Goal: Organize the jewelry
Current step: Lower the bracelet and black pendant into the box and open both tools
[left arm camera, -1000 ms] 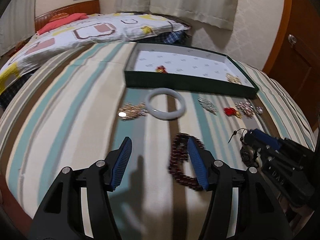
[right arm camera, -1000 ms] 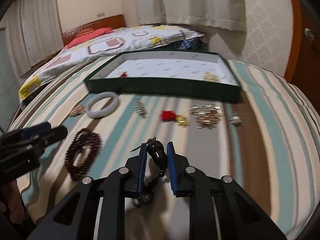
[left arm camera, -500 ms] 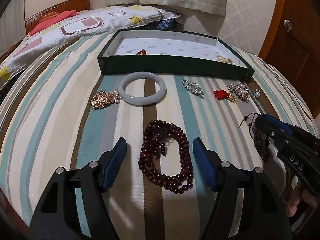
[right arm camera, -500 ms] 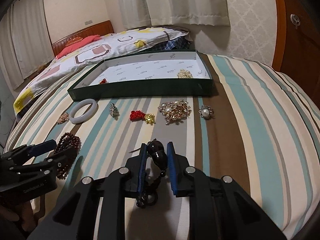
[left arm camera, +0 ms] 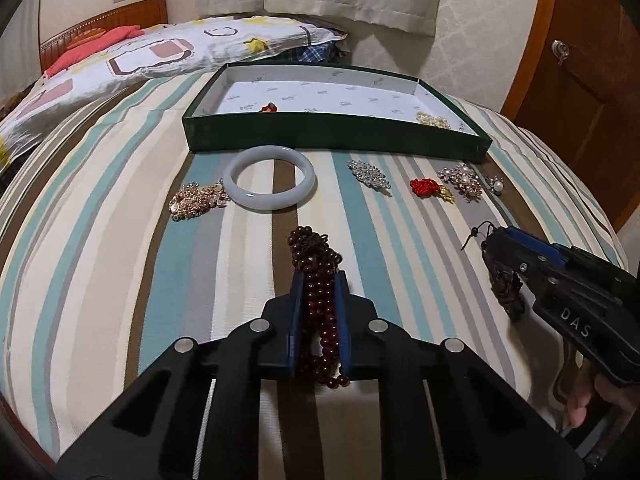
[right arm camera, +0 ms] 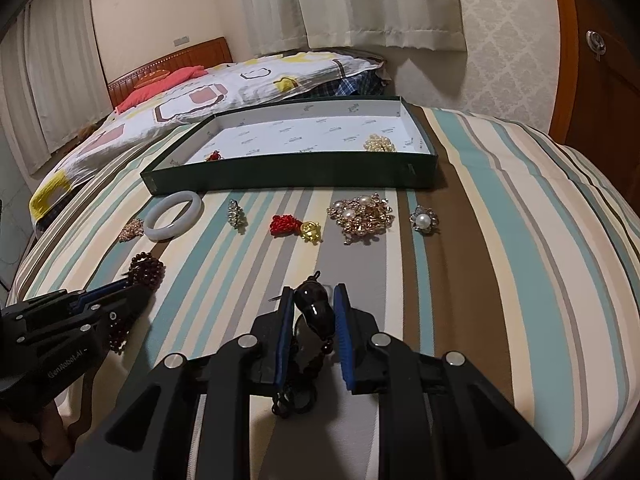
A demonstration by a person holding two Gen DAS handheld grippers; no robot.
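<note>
My left gripper (left arm camera: 319, 278) is shut on a dark red bead bracelet (left arm camera: 316, 256), with beads sticking out past the fingertips. My right gripper (right arm camera: 313, 296) is shut on a black pendant (right arm camera: 312, 312) with a cord; it also shows in the left wrist view (left arm camera: 490, 242). A green tray (left arm camera: 332, 136) with a white lining lies at the far side of the striped bedspread and holds a small red piece (left arm camera: 269, 108) and a pearl piece (left arm camera: 432, 119). In front of it lie a pale jade bangle (left arm camera: 269, 182), a gold brooch (left arm camera: 196, 202), a silver brooch (left arm camera: 368, 172), a red knot charm (left arm camera: 428, 188) and a pearl brooch (left arm camera: 460, 178).
A small pearl flower pin (right arm camera: 423, 220) lies to the right of the pearl brooch. A patterned quilt (left arm camera: 132, 56) and a wooden headboard (left arm camera: 96, 36) are at the back left. A wooden door (left arm camera: 592, 52) stands on the right. The bedspread drops off at the right edge.
My left gripper has closed on the bead bracelet, which lay loose between its open fingers before. The right gripper has kept its hold on the pendant.
</note>
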